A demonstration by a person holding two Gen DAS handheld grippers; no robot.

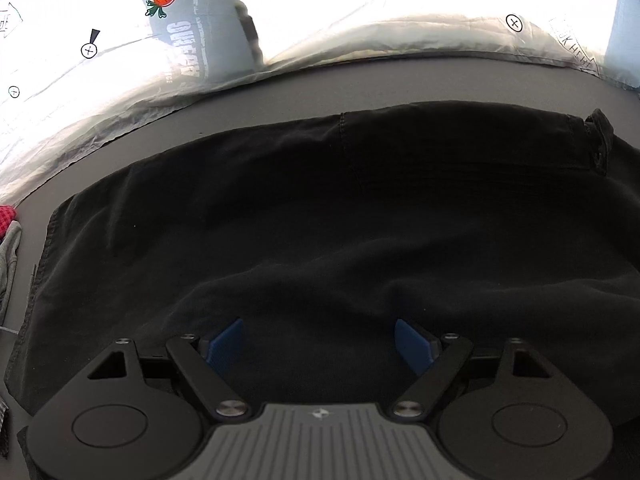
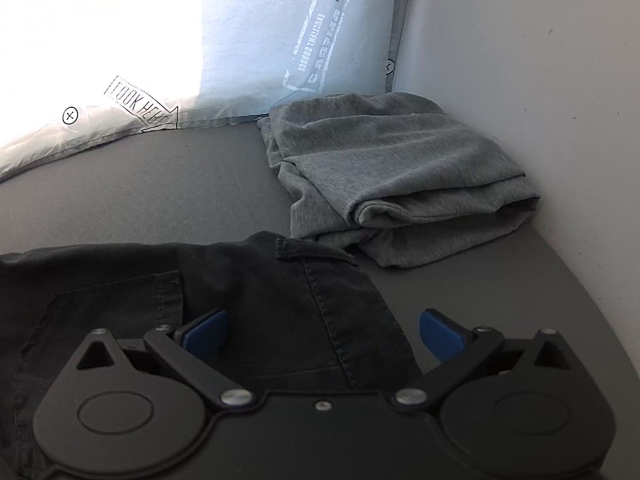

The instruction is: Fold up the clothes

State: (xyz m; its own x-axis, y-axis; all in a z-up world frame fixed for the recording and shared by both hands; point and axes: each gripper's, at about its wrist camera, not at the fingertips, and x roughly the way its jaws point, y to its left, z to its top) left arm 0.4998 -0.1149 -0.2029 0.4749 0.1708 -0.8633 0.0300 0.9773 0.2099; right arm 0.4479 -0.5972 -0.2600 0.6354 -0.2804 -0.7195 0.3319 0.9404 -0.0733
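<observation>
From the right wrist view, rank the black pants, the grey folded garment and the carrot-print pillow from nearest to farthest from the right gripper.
Measured from the right gripper, whose jaws are open:
1. Black pants: directly under and between the fingers, on the left.
2. Grey folded garment: beyond the pants, to the right, by the wall.
3. Carrot-print pillow: farthest, propped at the back.

The black garment (image 1: 320, 216) runs off the left wrist view's right edge; a red cloth (image 1: 7, 216) shows only a corner at the left edge; glare washes out the pillow (image 1: 400, 8).

Both wrist views look steeply down, close over the same black garment (image 1: 320, 220) (image 2: 200, 280).
</observation>
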